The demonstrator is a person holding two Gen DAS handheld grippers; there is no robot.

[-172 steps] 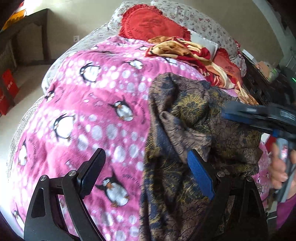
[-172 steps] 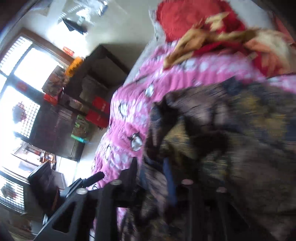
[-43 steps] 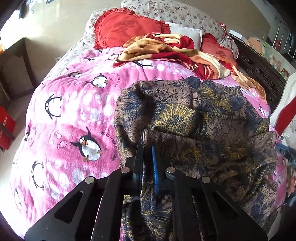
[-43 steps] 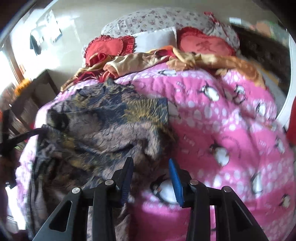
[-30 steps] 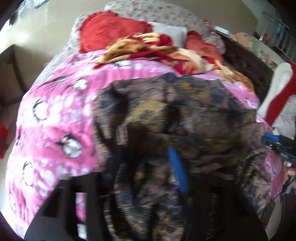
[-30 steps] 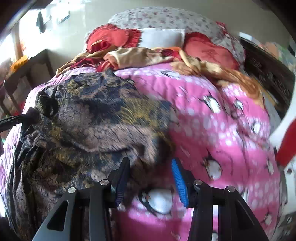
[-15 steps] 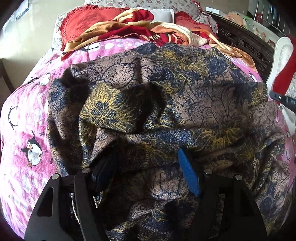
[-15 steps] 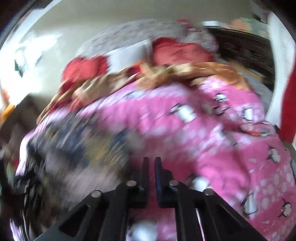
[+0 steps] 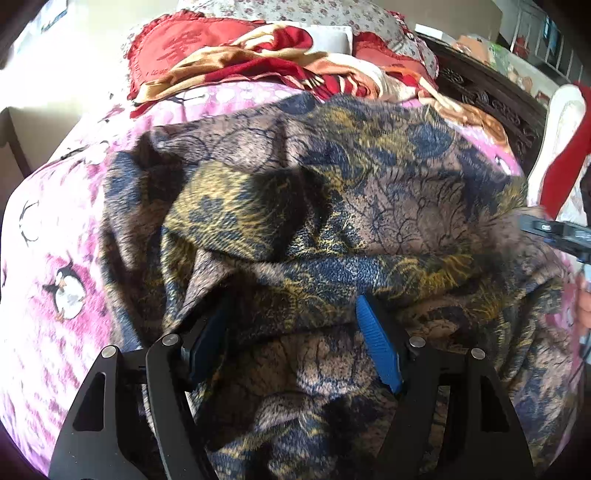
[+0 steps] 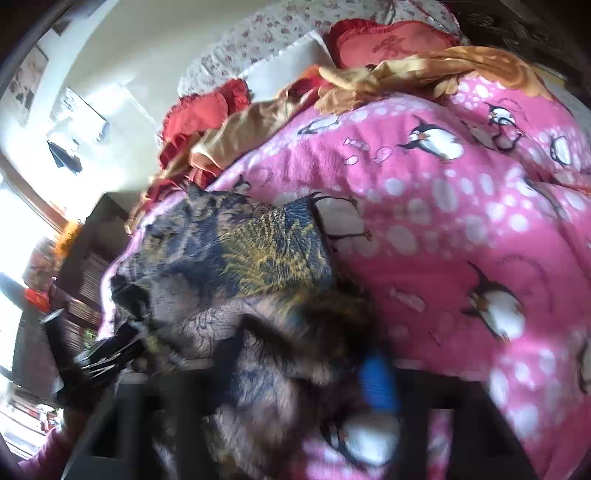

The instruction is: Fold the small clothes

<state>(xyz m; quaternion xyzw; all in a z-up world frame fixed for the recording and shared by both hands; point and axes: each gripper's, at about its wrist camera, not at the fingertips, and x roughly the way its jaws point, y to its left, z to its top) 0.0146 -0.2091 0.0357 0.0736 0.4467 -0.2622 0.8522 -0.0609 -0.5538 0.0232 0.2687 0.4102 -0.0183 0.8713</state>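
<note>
Behind you a pale wall (image 10: 122, 48) is catching bright daylight, a window (image 10: 14, 221) is glaring at the left, dark carved wooden furniture (image 9: 487, 96) is standing beside the bed (image 10: 461, 221), red cushions (image 9: 177, 48) are leaning against floral pillows (image 9: 314, 13)

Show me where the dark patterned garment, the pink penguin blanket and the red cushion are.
dark patterned garment (image 9: 369, 206): left wrist view, its rumpled middle.
pink penguin blanket (image 10: 461, 229): right wrist view, bare spotted stretch.
red cushion (image 9: 177, 44): left wrist view, its embroidered face.
</note>
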